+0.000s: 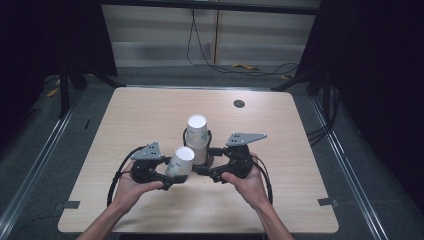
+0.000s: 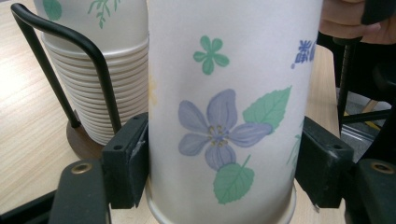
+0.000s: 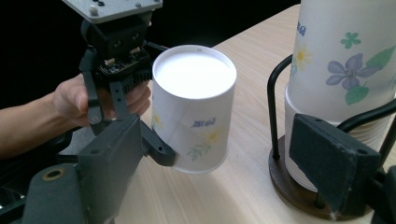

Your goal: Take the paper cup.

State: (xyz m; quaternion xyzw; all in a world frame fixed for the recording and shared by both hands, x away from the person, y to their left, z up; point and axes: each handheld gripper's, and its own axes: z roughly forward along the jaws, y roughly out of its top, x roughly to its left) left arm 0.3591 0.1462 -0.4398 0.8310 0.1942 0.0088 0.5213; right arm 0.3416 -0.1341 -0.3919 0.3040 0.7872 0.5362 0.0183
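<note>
Left gripper [image 1: 167, 175] clamped on a single paper cup [image 1: 180, 162], pads [image 2: 126, 161] pressed to both sides of its flowered wall, cup held tilted above the table [image 1: 300, 190] just left of the cup stack [image 1: 197, 137]; base rim cut off at the bottom of the left gripper view. Stack standing in a black wire holder [image 3: 275, 112] on a round wooden base, lower cups partly hidden behind the held cup. Right gripper [image 1: 210, 170] beside the holder's base, jaws spread wide with nothing gripped, far pad [image 3: 331, 163] covering part of the stack.

Single cup [image 1: 181, 161] in left tool [image 1: 172, 176], just left of racked stack [image 1: 197, 136]; right tool [image 1: 206, 170] beside rack.
</note>
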